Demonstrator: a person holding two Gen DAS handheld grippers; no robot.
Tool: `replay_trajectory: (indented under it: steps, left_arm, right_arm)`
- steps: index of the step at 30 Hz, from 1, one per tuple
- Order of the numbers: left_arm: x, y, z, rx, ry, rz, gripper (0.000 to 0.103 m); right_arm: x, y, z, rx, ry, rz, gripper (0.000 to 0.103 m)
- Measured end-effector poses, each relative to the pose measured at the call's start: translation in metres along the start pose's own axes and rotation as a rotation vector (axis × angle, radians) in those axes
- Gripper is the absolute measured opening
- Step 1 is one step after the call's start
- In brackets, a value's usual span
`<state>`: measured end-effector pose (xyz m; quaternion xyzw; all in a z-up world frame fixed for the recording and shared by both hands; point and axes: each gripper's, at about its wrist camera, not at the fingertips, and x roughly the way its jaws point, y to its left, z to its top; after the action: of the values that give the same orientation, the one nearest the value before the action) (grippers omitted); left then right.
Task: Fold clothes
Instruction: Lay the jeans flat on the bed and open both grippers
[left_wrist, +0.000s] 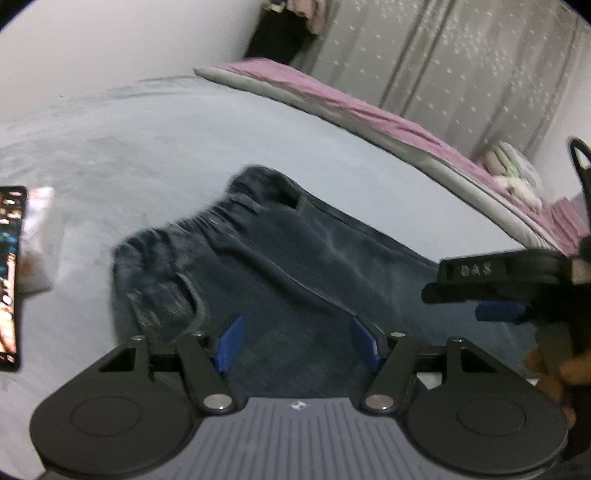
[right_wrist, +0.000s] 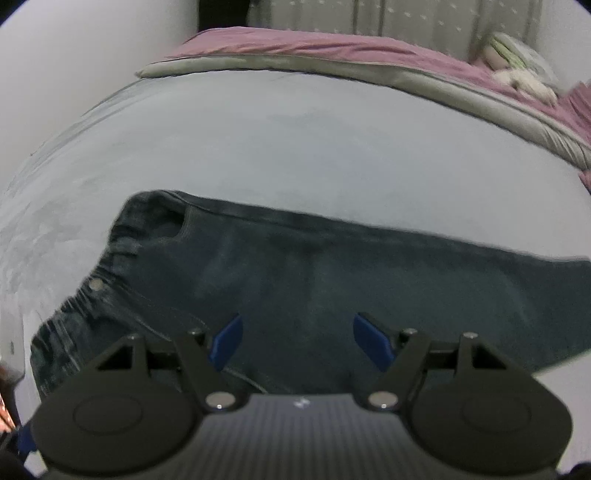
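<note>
Your jeans (right_wrist: 295, 280) lie flat on the pale bedcover (right_wrist: 295, 147), long axis running from the waistband at 9 o'clock to the legs at 3 o'clock (right wrist view). Both your left gripper (left_wrist: 297, 343) and right gripper (right_wrist: 299, 341) hover over the denim, jaws spread, grasping nothing.
</note>
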<state>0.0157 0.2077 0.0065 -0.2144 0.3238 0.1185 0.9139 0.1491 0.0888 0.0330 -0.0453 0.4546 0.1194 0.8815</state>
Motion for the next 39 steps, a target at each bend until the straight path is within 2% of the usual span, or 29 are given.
replay_trajectory:
  steps: [14, 19, 25, 32, 35, 39]
  left_arm:
    - [0.016, -0.051, -0.032, 0.159, 0.139, -0.046, 0.063]
    - [0.021, -0.064, -0.043, 0.201, 0.181, -0.086, 0.063]
    - [0.025, -0.079, -0.055, 0.236, 0.206, -0.095, 0.063]
    - [0.028, -0.078, -0.06, 0.228, 0.213, -0.094, 0.063]
    - [0.03, -0.077, -0.062, 0.24, 0.215, -0.094, 0.065]
    - [0.034, -0.074, -0.068, 0.263, 0.223, -0.081, 0.067]
  right_arm:
    - [-0.041, -0.119, -0.077, 0.145, 0.025, -0.007, 0.071]
    - [-0.059, -0.159, -0.109, 0.153, 0.014, -0.027, 0.072]
    - [-0.079, -0.199, -0.149, 0.167, 0.011, -0.015, 0.073]
    - [-0.082, -0.206, -0.182, 0.139, 0.011, 0.091, 0.071]
    - [-0.073, -0.202, -0.193, 0.128, 0.022, 0.137, 0.064]
    - [-0.06, -0.207, -0.21, 0.126, 0.011, 0.15, 0.056]
